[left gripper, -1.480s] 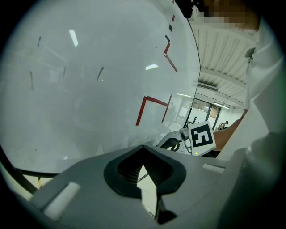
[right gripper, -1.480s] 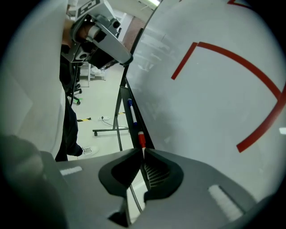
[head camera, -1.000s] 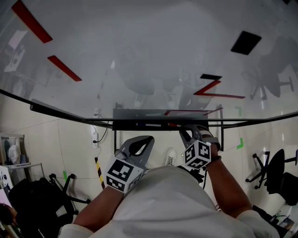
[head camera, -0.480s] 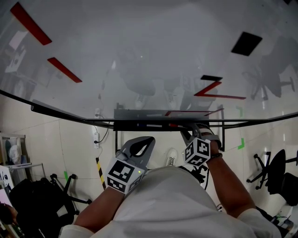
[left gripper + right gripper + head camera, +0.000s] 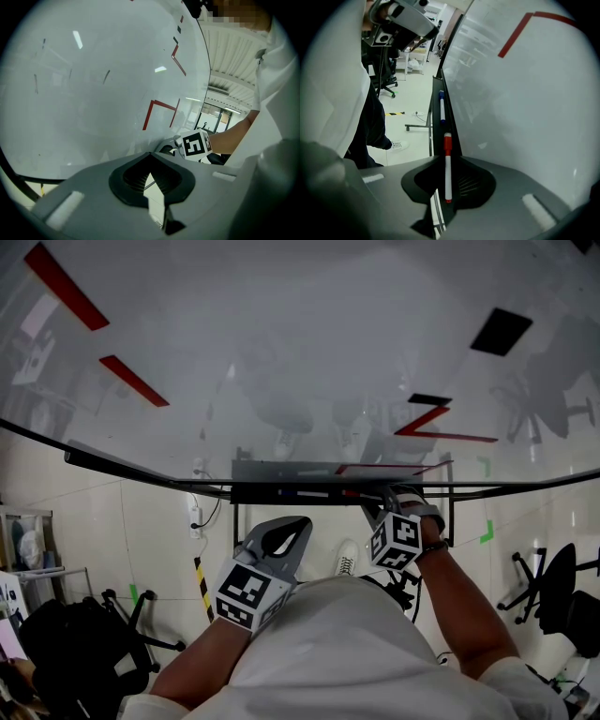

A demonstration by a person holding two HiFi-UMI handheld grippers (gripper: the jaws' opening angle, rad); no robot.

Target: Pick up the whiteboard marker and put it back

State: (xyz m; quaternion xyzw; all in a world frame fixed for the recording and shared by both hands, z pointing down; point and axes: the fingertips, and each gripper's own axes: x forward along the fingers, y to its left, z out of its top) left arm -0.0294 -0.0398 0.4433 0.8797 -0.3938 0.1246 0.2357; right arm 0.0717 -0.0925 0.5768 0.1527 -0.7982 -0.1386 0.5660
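Right gripper [image 5: 447, 159] is up at the tray [image 5: 272, 472] that runs under the whiteboard [image 5: 281, 352]. Its jaws are closed onto the whiteboard marker [image 5: 448, 180], with the tips sitting on either side of the white barrel. The marker's red cap points forward along the tray and its red end sits back inside the jaw opening. The marker runs in line with the tray, but we can't tell whether it rests on it or hangs just above. A blue-capped marker [image 5: 441, 108] lies further along the same tray, ahead of the red cap and not touching it. Left gripper [image 5: 150, 153] hangs low and left of the tray, near our body and well apart from the right one. Its jaws are together at the tips with nothing between them; only floor shows through the slit behind the pads. The board carries red strokes [image 5: 427, 423] and a black rectangle [image 5: 500, 331] on its right side. An office chair [image 5: 553, 587] stands on the floor at far right.
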